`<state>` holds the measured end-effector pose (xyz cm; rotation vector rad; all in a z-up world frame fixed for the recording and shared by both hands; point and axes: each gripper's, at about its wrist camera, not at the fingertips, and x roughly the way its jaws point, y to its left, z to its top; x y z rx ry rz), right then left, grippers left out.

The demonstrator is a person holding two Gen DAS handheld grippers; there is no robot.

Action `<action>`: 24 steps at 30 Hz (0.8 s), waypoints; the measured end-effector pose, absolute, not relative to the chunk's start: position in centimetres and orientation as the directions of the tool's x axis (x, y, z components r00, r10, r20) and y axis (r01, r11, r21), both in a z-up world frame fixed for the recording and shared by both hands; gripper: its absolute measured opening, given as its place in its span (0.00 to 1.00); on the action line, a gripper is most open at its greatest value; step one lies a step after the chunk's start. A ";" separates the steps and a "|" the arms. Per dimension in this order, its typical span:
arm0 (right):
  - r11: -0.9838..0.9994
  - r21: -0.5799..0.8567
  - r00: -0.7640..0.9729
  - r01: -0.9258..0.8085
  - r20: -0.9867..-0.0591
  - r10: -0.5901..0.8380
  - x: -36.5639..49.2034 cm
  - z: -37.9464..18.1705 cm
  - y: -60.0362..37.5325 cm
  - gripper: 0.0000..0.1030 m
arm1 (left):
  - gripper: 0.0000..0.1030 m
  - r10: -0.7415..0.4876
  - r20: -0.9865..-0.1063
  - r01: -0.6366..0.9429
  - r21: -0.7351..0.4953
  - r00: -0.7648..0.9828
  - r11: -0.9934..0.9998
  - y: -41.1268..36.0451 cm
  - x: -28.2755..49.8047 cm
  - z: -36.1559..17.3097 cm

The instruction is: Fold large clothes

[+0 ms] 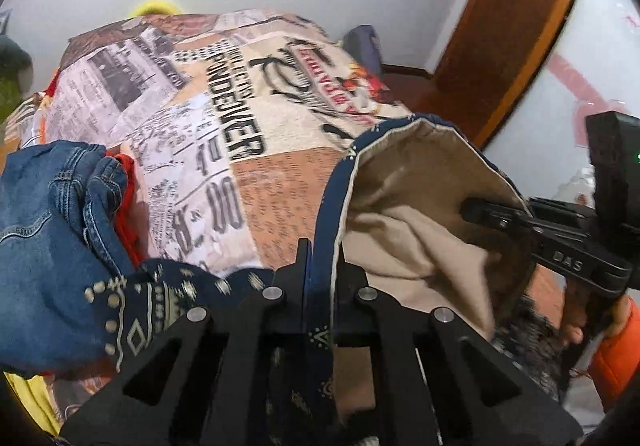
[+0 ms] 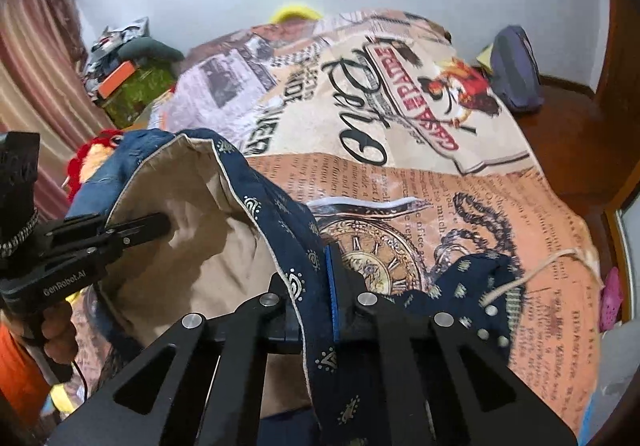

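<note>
Garment: one dark blue patterned piece of clothing (image 1: 320, 182) with a beige lining, held up over the near end of a bed (image 2: 500, 214), its rim spread between two tongs (which kind of garment cannot be told).
Left tongs (image 1: 320, 258): closed tight on the blue rim, cloth pinched between the jaws.
Right tongs (image 2: 320, 278): closed tight on the same rim further round; each pair is seen from the side in the other's view.
Bed: covered by a spread printed like old newspaper; the far part lies bare.
Other clothes: one crumpled pair of blue jeans (image 1: 52, 214) with something red (image 1: 124, 182) under it, at the left edge of the bed.
Hands: two, each holding a tongs handle, orange sleeves.
Progress: early, by my reading. The garment is gripped and lifted but no fold shows yet; laying it flat and folding remain, and the jeans look unfolded too.
</note>
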<state>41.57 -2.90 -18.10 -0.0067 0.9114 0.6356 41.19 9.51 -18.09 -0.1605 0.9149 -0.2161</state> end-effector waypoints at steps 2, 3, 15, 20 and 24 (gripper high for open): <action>0.810 0.253 0.447 -0.530 -0.728 0.520 40.1 -16.9 -3.5 0.07 | 0.06 -0.275 -0.761 0.141 -0.239 0.587 0.961 9.2 39.9 -16.9; 0.806 0.257 0.449 -0.533 -0.722 0.527 39.3 -16.4 -3.9 0.07 | 0.06 -0.285 -0.760 0.152 -0.243 0.584 0.958 9.0 39.1 -16.2; 0.788 0.255 0.390 -0.560 -0.758 0.523 31.8 -16.5 -6.3 0.07 | 0.07 -0.272 -0.811 0.197 -0.196 0.518 0.961 6.6 30.2 -15.2; 0.797 0.267 0.354 -0.542 -0.788 0.504 30.0 -18.5 -7.2 0.07 | 0.07 -0.272 -0.840 0.186 -0.207 0.469 0.960 6.5 27.7 -17.6; 0.802 0.260 0.330 -0.537 -0.811 0.483 28.4 -20.0 -7.7 0.11 | 0.10 -0.216 -0.874 0.175 -0.153 0.436 0.973 6.0 25.9 -20.0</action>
